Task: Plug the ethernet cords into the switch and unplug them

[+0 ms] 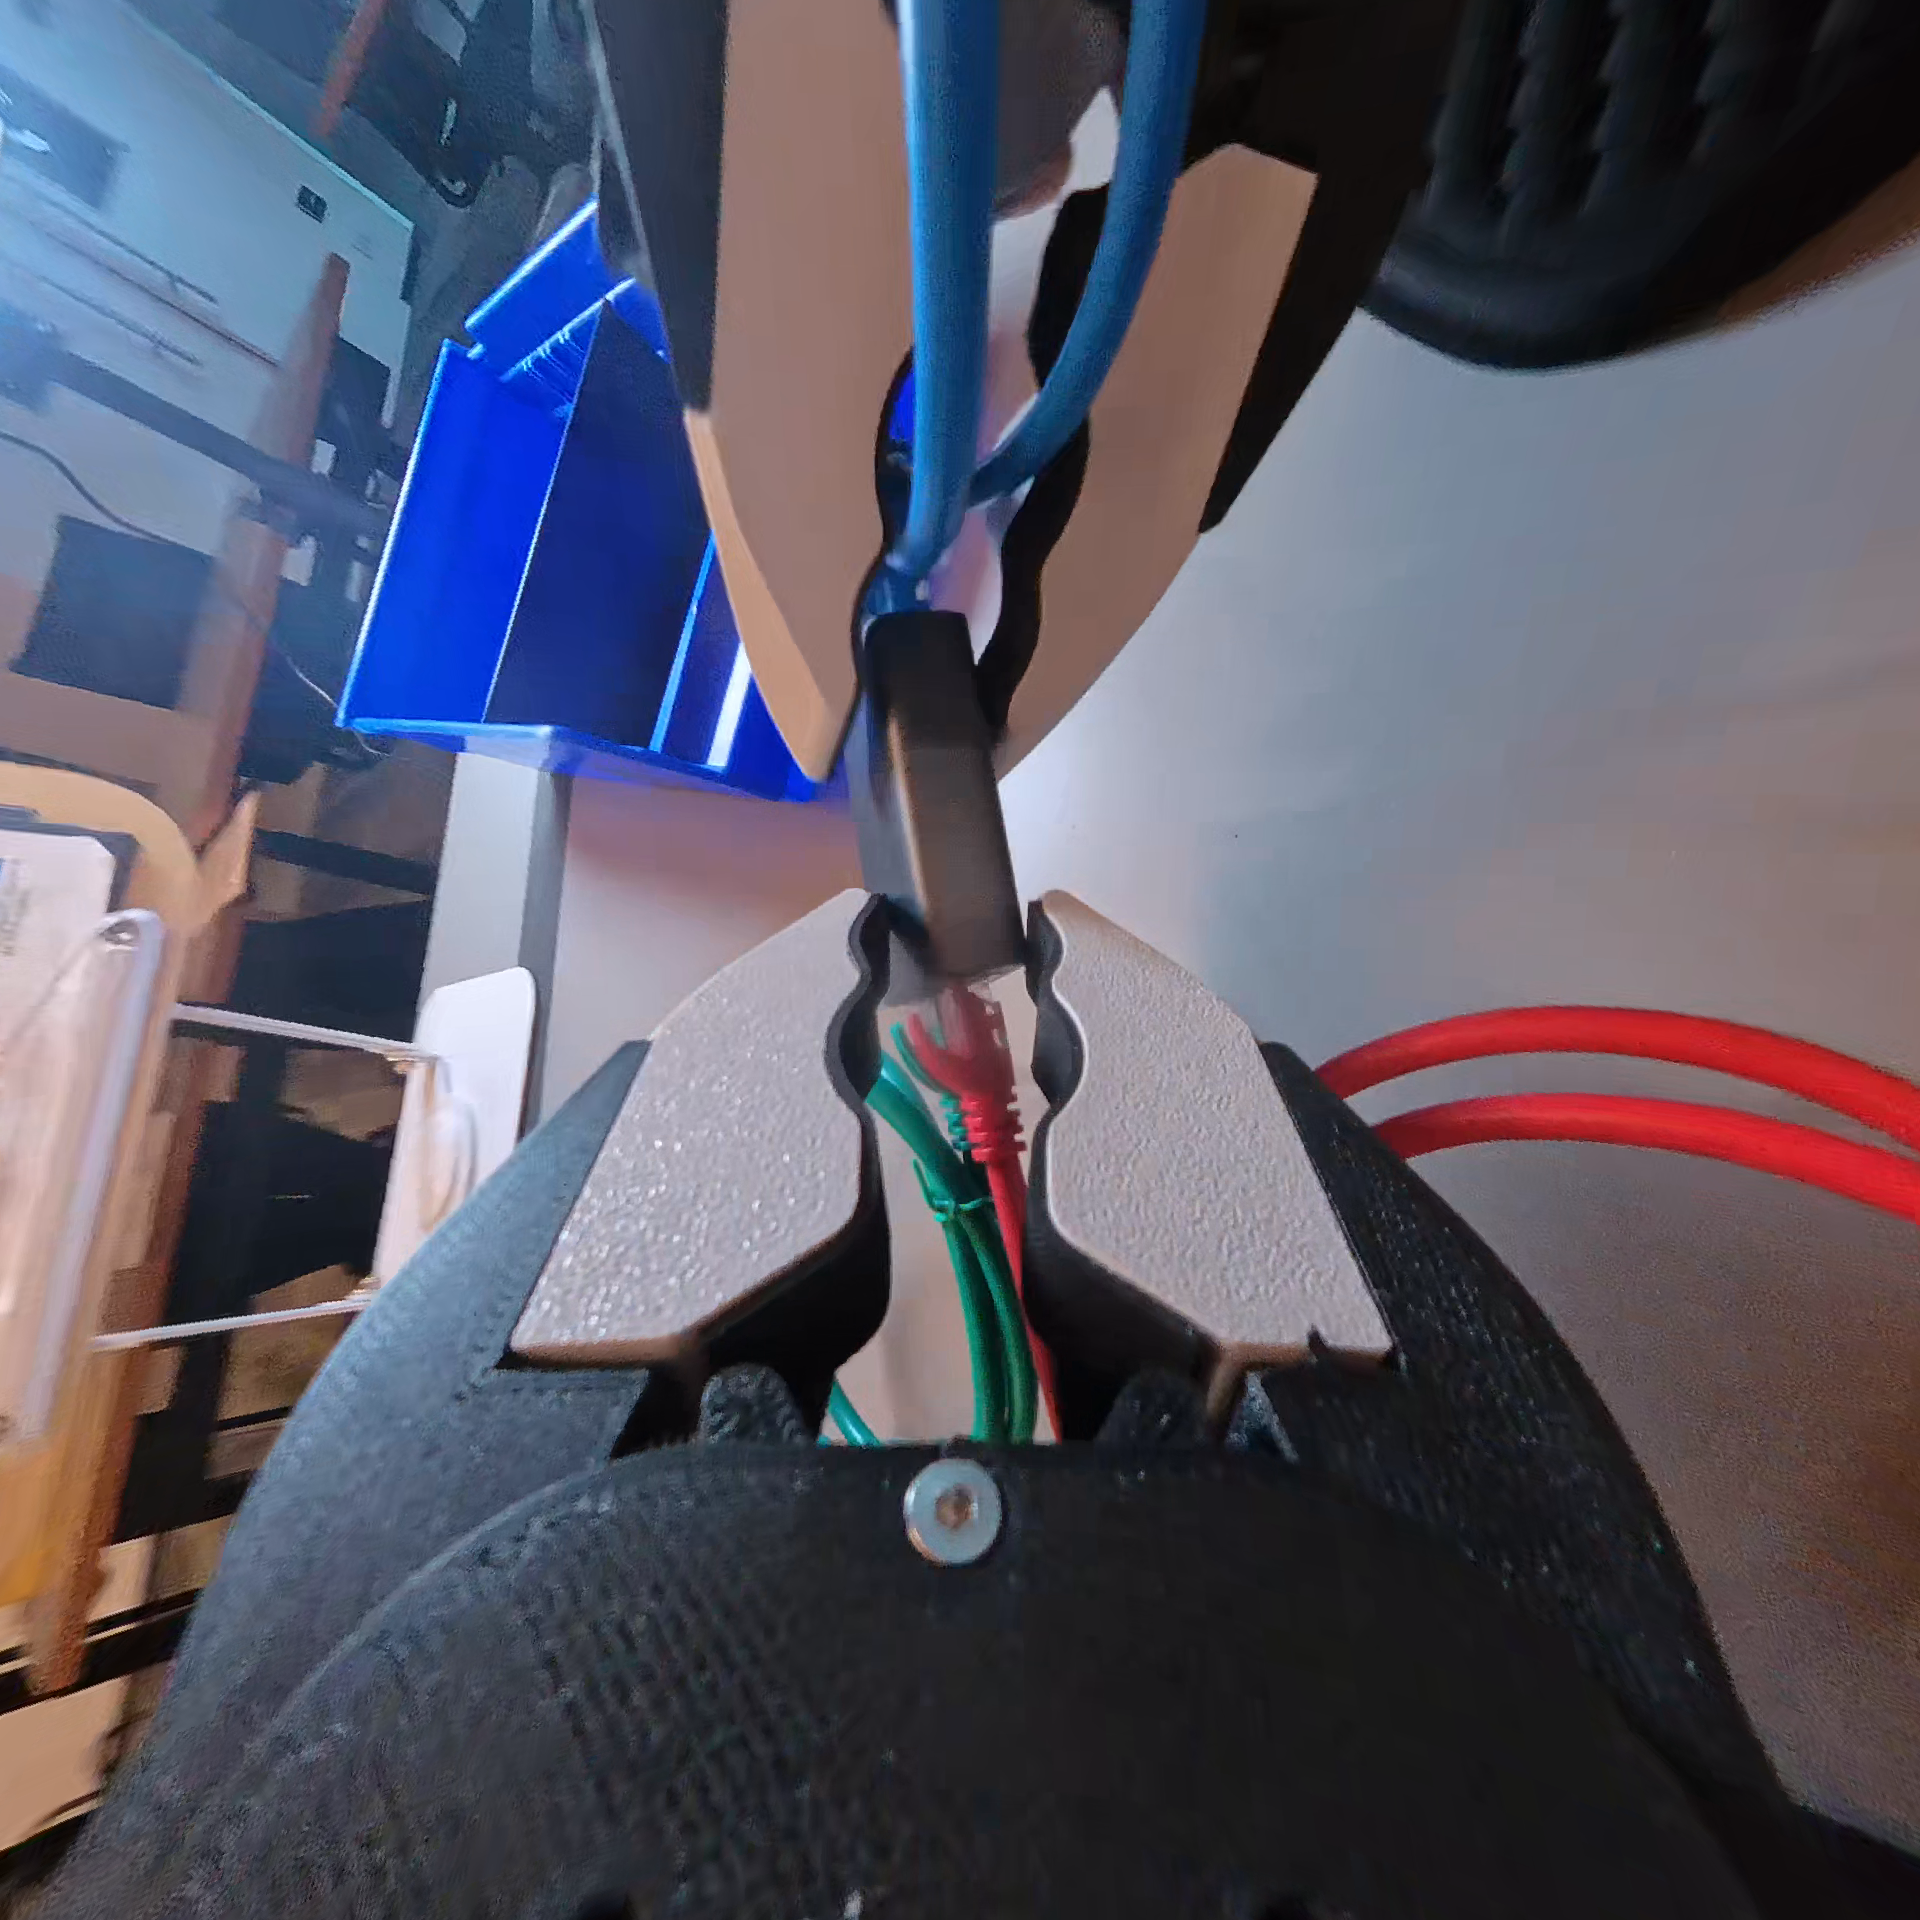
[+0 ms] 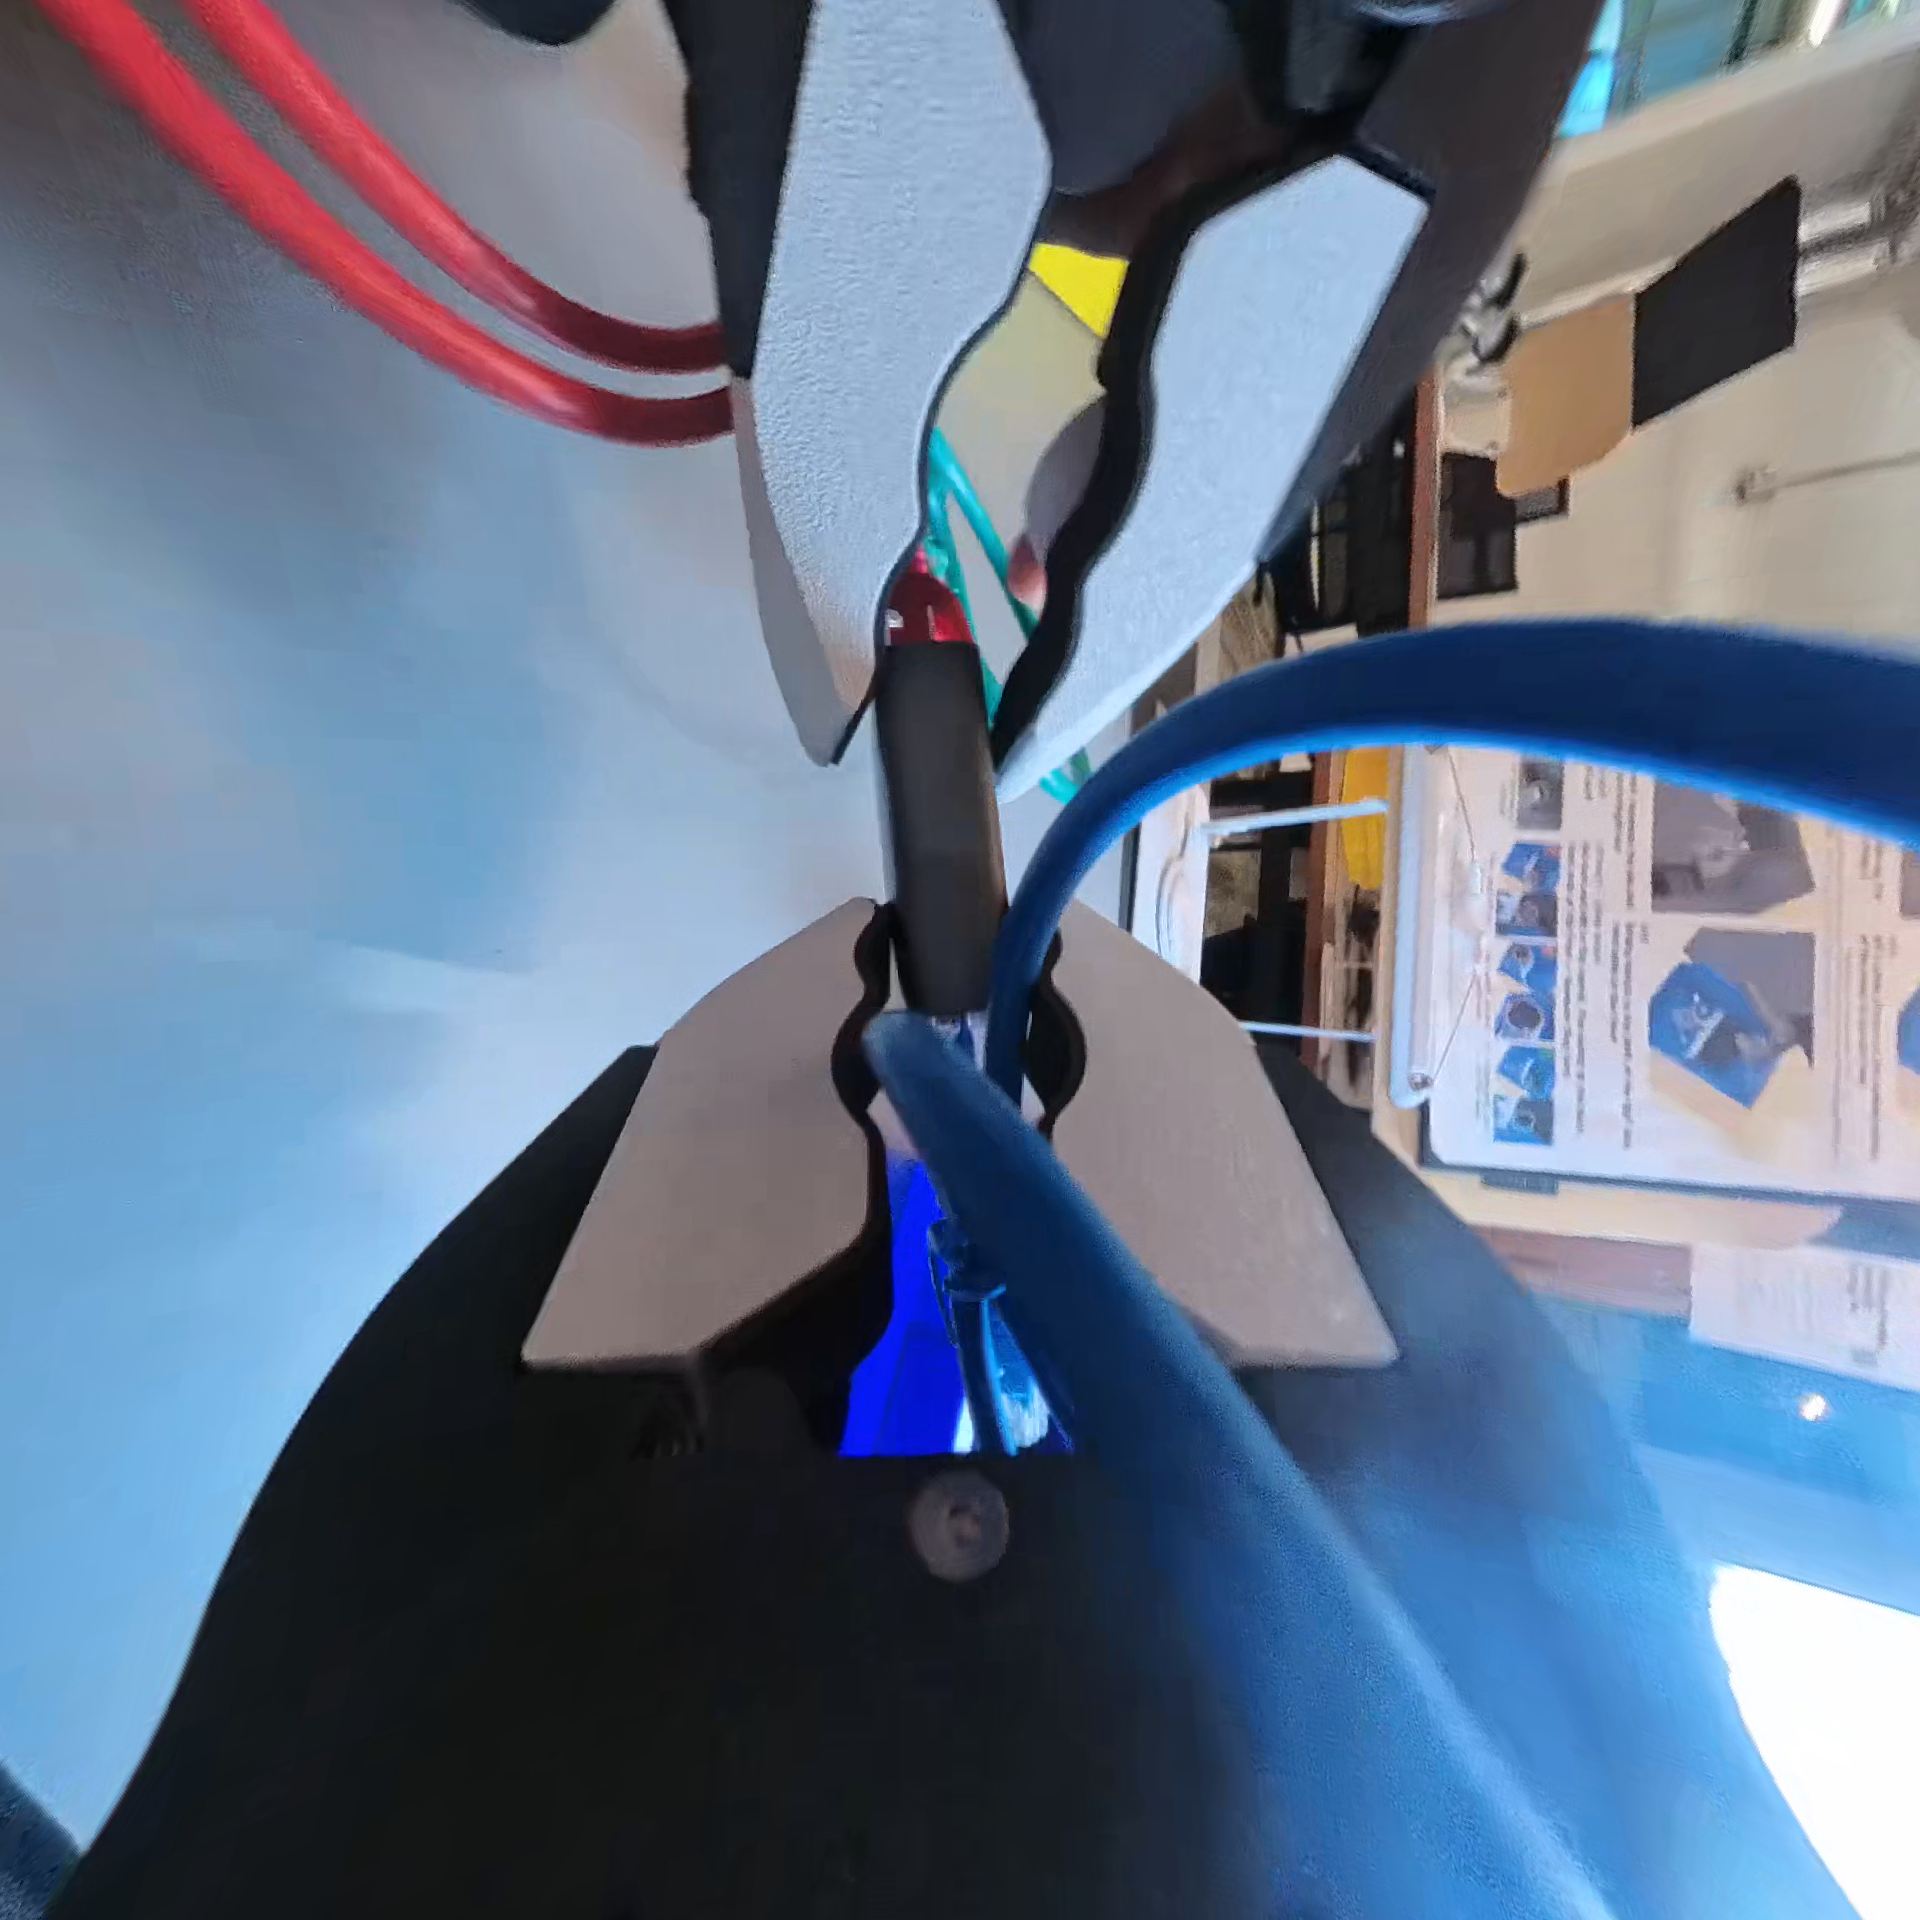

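Observation:
A small black switch [image 1: 935, 810] hangs in the air between both grippers. My left gripper [image 1: 951, 935] is shut on its near end, where a red cord's plug [image 1: 971, 1049] sits in a port; a green cord [image 1: 966, 1205] runs back between the fingers. My right gripper [image 1: 920, 665] faces it and holds the far end, where a blue cord [image 1: 945, 312] comes out. In the right wrist view, my right gripper [image 2: 956, 956] is shut on the switch [image 2: 940, 831], with the blue cord [image 2: 1091, 1247] looping across it. My left gripper [image 2: 920, 727] and the red plug [image 2: 920, 613] are opposite.
A white table [image 1: 1558, 831] lies beneath, with loops of red cord [image 1: 1610, 1081] on it. A blue bin [image 1: 540, 582] stands at the table's edge. A clear stand holding a printed sheet [image 2: 1662, 987] and shelves lie beyond the table. Left and right tips are no more than a few centimetres apart.

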